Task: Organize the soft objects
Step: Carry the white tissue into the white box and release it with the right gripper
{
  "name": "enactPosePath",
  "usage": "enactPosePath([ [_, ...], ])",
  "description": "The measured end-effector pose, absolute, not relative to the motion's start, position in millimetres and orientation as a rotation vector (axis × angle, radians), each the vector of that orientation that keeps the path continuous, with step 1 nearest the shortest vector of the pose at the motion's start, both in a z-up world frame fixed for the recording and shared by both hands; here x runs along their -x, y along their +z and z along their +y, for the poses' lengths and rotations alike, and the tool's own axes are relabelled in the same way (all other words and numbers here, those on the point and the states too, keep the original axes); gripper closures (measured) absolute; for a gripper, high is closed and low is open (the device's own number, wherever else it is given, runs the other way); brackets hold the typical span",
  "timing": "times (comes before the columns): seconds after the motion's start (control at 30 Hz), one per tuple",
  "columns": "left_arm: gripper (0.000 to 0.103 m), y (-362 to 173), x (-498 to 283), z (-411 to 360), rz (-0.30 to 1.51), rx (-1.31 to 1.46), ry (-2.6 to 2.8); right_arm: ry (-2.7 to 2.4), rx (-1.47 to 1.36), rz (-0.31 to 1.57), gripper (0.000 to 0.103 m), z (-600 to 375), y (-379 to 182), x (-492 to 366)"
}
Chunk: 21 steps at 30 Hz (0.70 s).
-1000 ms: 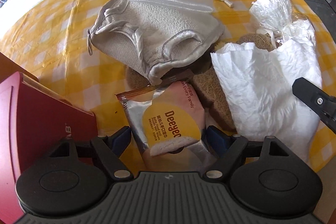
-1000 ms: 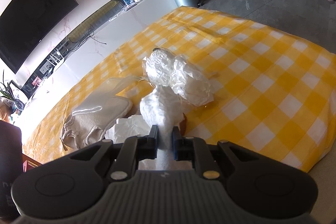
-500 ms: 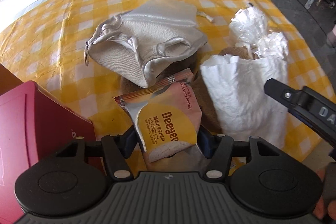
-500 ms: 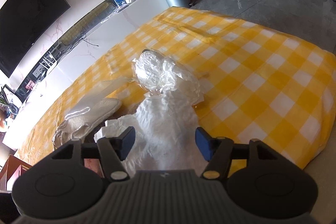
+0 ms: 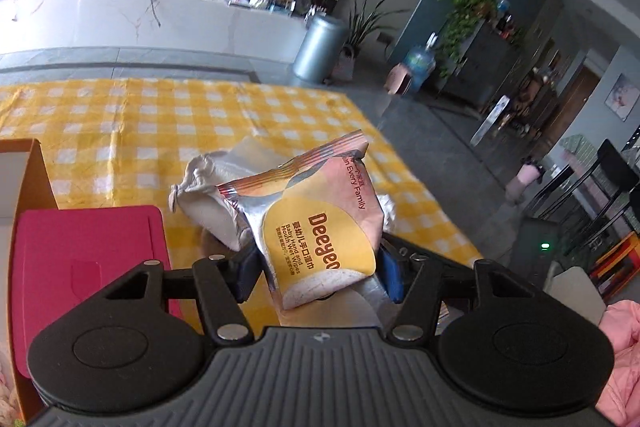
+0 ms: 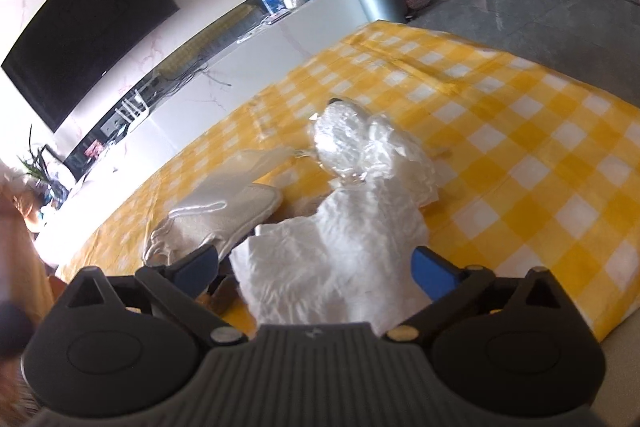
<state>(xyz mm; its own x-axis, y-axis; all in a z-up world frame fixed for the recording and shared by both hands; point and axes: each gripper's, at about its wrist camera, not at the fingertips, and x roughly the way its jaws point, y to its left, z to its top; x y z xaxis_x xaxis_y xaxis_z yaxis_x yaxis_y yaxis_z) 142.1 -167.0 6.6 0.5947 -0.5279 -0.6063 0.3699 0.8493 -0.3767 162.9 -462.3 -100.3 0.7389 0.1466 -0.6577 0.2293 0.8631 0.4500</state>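
Note:
My left gripper (image 5: 319, 275) is shut on a pink and yellow pack of wet wipes (image 5: 320, 219), held up above the yellow checked tablecloth (image 5: 120, 115). A beige fabric mitt (image 5: 208, 195) shows just behind the pack. In the right wrist view my right gripper (image 6: 316, 269) has its jaws opening wide. A crumpled white sheet (image 6: 332, 259) lies on the cloth between them, and neither pad presses on it. Beyond it sit a clear-wrapped white bundle (image 6: 360, 147) and the beige mitt (image 6: 224, 211).
A red box (image 5: 88, 259) lies at the lower left beside the orange wall of a cardboard box (image 5: 40, 167). Something brown (image 6: 220, 299) peeks out under the white sheet. Pink cloth (image 5: 624, 347) is at the far right, off the table. Bare checked tablecloth (image 6: 540, 187) stretches right.
My left gripper closed on the wipes pack and lifted it off the table, swinging upward. My right gripper let go of the white sheet and opened wide.

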Motion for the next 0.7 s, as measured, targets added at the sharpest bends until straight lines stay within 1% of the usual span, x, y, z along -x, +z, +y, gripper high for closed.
enactPosePath([
  [0.13, 0.035, 20.0, -121.2, -152.9, 0.668, 0.177, -0.551, -0.115, -0.29, 0.884, 0.002, -427.3, -107.6, -182.0],
  [0.2, 0.035, 23.5, -115.9, -148.6, 0.653, 0.154, -0.549, -0.117, -0.176, 0.955, 0.002, -409.5, -115.7, -193.6],
  [0.3, 0.035, 25.5, -111.6, -139.3, 0.657, 0.179, -0.537, -0.104, -0.087, 0.999, 0.003, -394.7, -124.9, -202.3],
  [0.4, 0.035, 26.2, -106.9, -124.3, 0.658, 0.197, -0.506, -0.094, -0.119, 0.993, 0.021, -398.1, -124.7, -201.2],
  [0.43, 0.035, 25.5, -106.0, -119.0, 0.654, 0.198, -0.492, -0.087, -0.152, 0.975, 0.033, -402.6, -121.7, -198.0],
  [0.47, 0.035, 24.9, -106.0, -116.2, 0.652, 0.198, -0.484, -0.092, -0.168, 0.96, 0.038, -405.8, -119.1, -195.2],
  [0.57, 0.035, 23.7, -104.1, -102.1, 0.65, 0.222, -0.446, -0.13, -0.223, 0.895, 0.044, -415.3, -108.0, -182.6],
  [0.7, 0.035, 21.6, -102.2, -90.3, 0.634, 0.242, -0.407, -0.118, -0.361, 0.774, 0.044, -434.4, -90.5, -161.2],
])
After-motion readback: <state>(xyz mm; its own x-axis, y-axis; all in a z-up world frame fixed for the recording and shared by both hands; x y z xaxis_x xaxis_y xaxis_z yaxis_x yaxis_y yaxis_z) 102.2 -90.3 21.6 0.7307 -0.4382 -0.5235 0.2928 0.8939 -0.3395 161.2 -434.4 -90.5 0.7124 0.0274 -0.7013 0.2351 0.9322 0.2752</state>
